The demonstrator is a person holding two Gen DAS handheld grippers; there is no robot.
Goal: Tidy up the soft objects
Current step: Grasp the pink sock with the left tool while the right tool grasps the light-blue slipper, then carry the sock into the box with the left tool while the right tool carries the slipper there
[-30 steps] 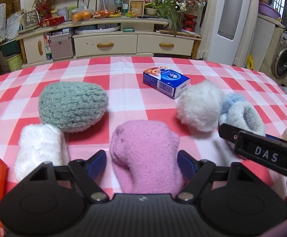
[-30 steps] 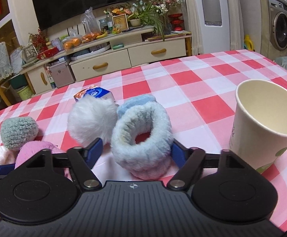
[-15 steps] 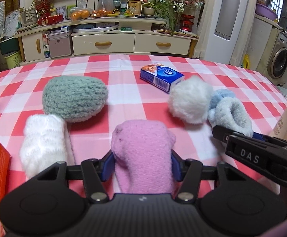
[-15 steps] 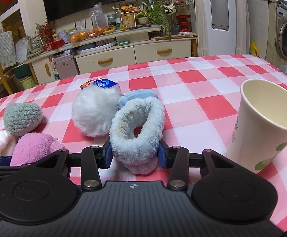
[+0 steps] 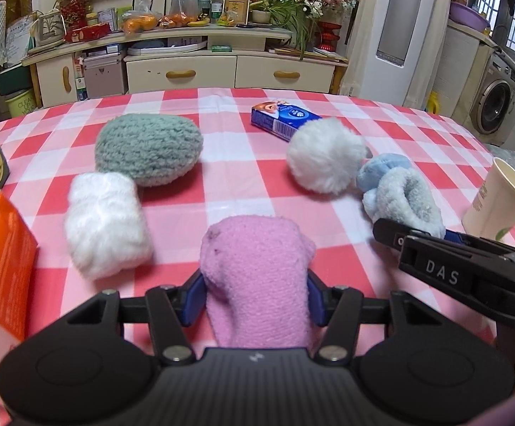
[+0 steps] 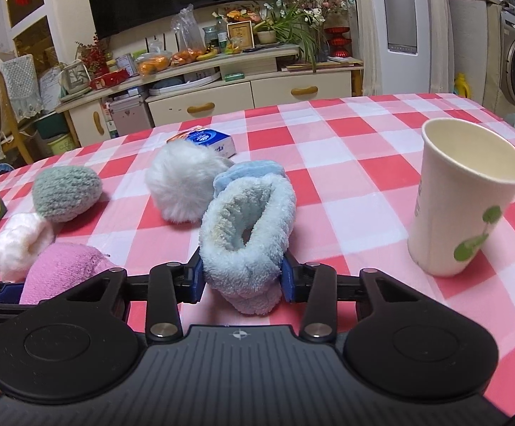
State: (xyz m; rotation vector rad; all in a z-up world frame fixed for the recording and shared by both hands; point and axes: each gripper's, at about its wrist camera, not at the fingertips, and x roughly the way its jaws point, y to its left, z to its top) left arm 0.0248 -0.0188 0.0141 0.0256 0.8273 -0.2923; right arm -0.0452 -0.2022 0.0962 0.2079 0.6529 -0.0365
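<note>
Our jaws squeeze two soft things on the checked table (image 5: 243,184): our left gripper (image 5: 253,300) pinches the pink sock (image 5: 257,277), our right gripper (image 6: 243,278) pinches the fluffy blue ring (image 6: 246,234).

light: bright, even indoor | shadows: soft | focus: sharp | edges: fisheye-bent, dark corners

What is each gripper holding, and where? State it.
Left gripper pinches the pink sock across its near end. Right gripper squeezes the blue fuzzy ring at its near end.

Pink fuzzy sock (image 5: 257,269) and pale-blue fluffy ring (image 6: 246,227) pinched, on checked cloth
</note>
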